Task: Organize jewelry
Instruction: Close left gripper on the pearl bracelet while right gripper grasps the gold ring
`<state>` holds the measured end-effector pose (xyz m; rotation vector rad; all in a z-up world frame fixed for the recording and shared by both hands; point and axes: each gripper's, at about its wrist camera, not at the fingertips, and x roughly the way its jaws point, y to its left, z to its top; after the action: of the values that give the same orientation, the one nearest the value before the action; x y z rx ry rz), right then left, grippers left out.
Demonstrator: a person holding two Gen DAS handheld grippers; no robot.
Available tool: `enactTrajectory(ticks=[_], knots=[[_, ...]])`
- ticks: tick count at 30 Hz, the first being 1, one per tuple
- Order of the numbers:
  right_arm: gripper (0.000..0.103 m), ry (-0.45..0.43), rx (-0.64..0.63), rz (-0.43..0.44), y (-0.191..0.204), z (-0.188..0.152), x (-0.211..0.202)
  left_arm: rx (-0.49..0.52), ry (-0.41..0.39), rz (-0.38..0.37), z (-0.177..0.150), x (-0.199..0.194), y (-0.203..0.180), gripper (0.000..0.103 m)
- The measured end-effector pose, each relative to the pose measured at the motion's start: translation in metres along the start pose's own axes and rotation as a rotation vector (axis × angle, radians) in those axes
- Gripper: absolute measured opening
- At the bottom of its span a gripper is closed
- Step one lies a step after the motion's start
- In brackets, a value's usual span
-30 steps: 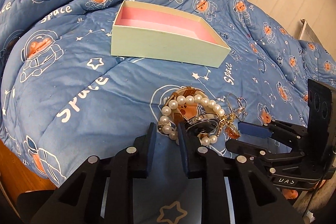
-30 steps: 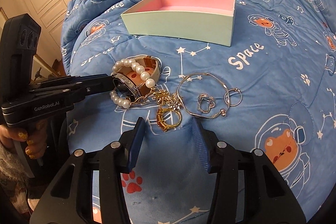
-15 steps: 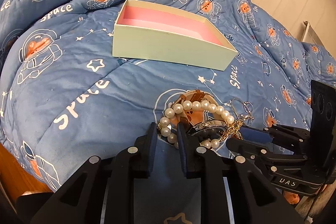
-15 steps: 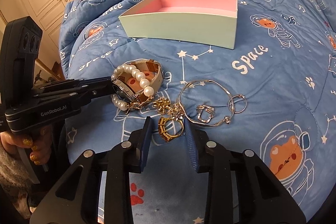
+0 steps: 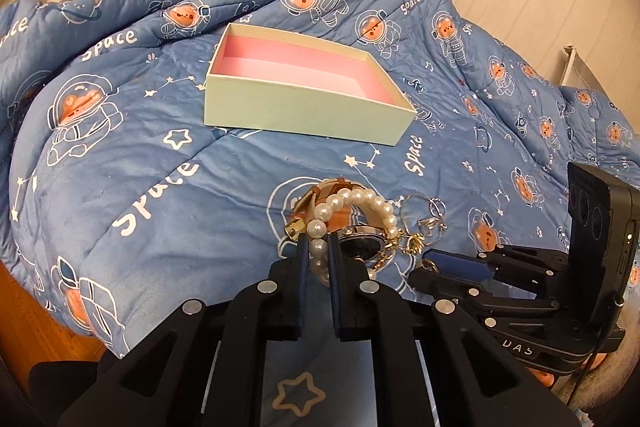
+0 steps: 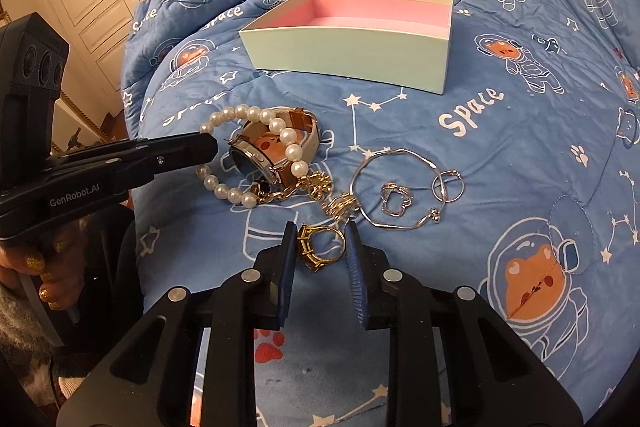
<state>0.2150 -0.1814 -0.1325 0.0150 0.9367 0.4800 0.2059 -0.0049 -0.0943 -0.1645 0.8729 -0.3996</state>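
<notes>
Clearly, in the left wrist view the left gripper (image 5: 318, 251) has its jaws drawn close on a pearl of the pearl bracelet (image 5: 352, 205), pinching the strand where it lies on the blue quilt (image 5: 160, 147). That strand is draped over a watch (image 5: 360, 245) with a tan strap, so a good lift would probably go slowly and straight up, letting the pearls slide off the watch rather than dragging it along. The open box (image 5: 304, 107), pale green outside and pink inside, sits farther up the quilt and looks empty; it is the likely destination. "Space" is printed repeatedly on the quilt, and the other tool's body reads "UAS" or "DAS"; I cannot tell which.

From the right wrist view, the right gripper (image 6: 320, 247) has its jaws partly closed around a gold ring (image 6: 320, 247); the left pad touches the ring's setting, while the right pad looks just short of the band, so it is not clearly gripped. Squeezing gently across the band should keep the ring from flipping out. Nearby lie a gold chain (image 6: 316, 185), a silver bangle (image 6: 394, 189), a silver heart ring (image 6: 396, 201) inside the bangle, and a plain silver ring (image 6: 450, 187). The left tool carries "GenRobot.AI", and 1 white carton behind has print too small to read.
</notes>
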Motion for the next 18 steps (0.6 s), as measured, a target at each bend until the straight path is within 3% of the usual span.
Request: enactTrajectory(ticks=[7,18], knots=[[0.025,0.004,-0.049,0.053,0.009,-0.002,-0.024,0.054,-0.025,-0.049,0.007,-0.025,-0.024,0.009],[0.025,-0.038,-0.097,0.048,0.005,0.022,-0.053,0.185,-0.037,-0.079,0.038,-0.038,-0.063,0.009]])
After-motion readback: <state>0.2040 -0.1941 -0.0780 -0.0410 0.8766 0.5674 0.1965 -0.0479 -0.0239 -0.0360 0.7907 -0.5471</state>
